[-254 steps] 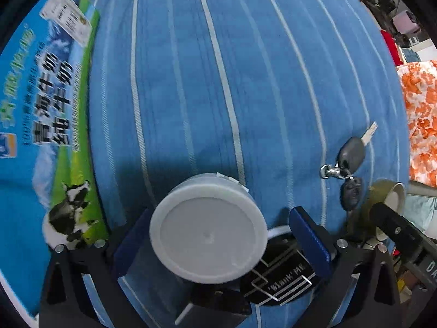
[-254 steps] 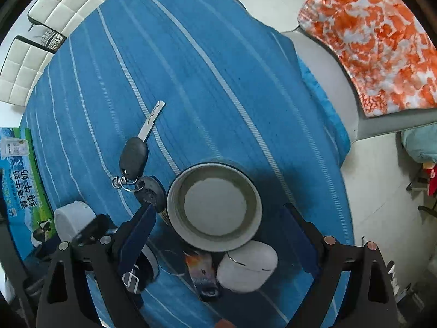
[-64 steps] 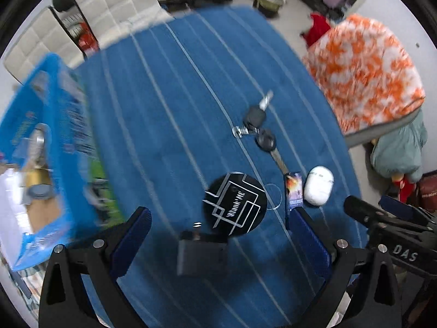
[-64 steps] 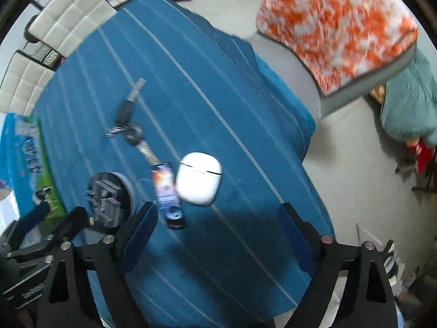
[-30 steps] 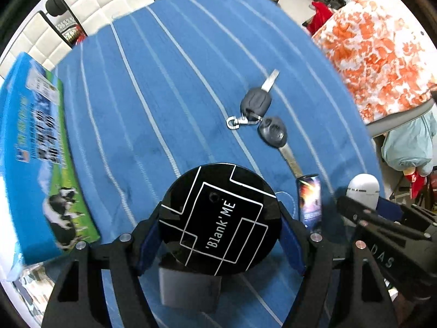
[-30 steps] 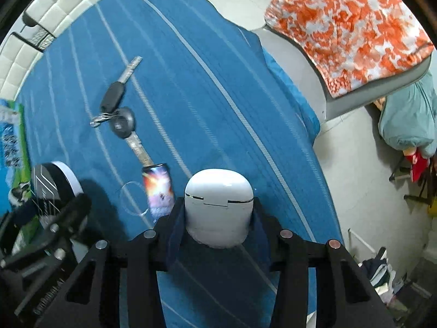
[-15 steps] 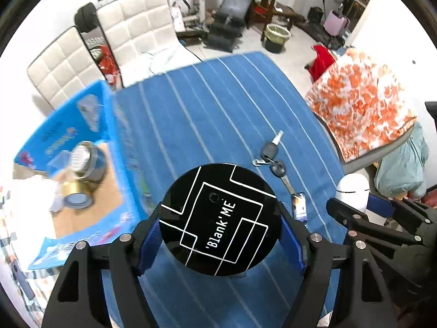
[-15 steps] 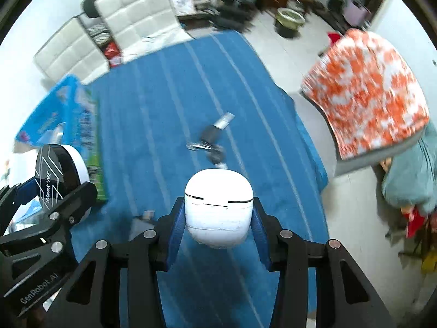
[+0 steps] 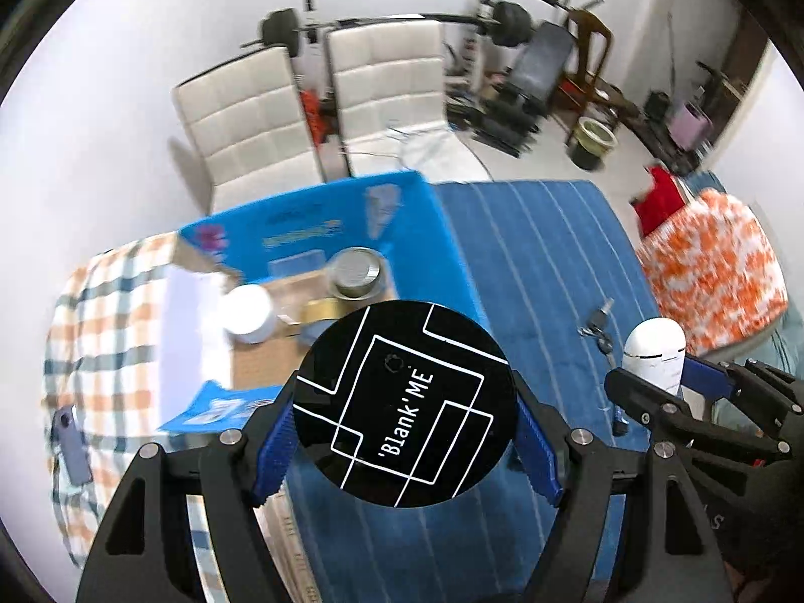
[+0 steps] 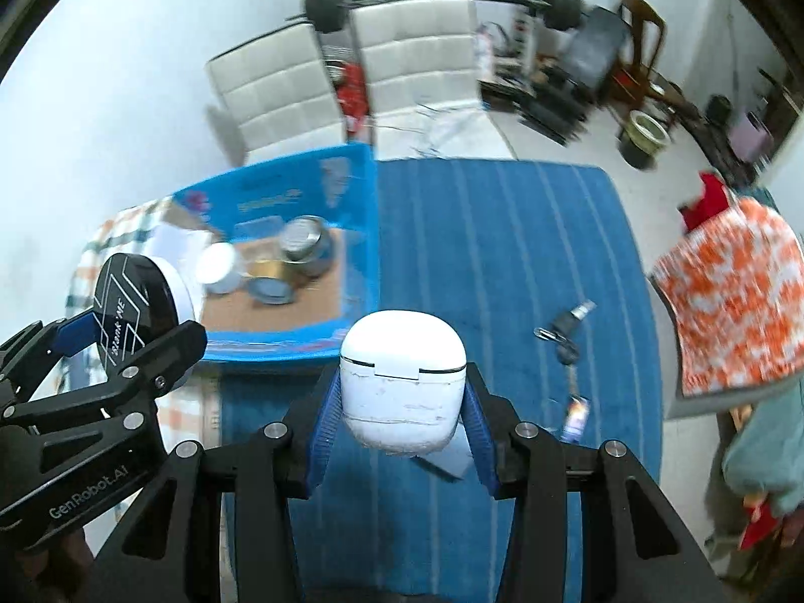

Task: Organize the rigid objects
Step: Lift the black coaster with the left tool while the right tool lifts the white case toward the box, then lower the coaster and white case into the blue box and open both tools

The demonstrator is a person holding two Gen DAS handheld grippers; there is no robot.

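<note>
L gripper (image 9: 404, 444) pinches a round black tin (image 9: 405, 403) w/ white line pattern & "Blank'ME" lettering, blue pads pressed on both sides of it; tin is up in the air, above the near edge of the blue striped cloth (image 9: 542, 271). R gripper (image 10: 402, 414) clamps a white earbud case (image 10: 402, 379) btwn its blue pads, lid seam facing the cam, also held off the table. In the right wrist view the L gripper w/ the tin sits at far left, white rim of the tin showing behind its black face.

Further out on the cloth, right side: key bunch (image 10: 565, 336) lying flat, w/ a small colourful tag (image 10: 576, 414) at the near end of it. Left of the cloth: open blue cardboard box (image 9: 321, 231) holding a metal can (image 9: 356, 272), white tub (image 9: 248, 312) & a tape roll (image 9: 324, 310), the 3 close together. Box rests beside a plaid cloth (image 9: 100, 331).

Beyond the table: two white padded chairs (image 9: 321, 100), barbell rack & bench behind. Orange-white blanket (image 10: 728, 296) far right.
</note>
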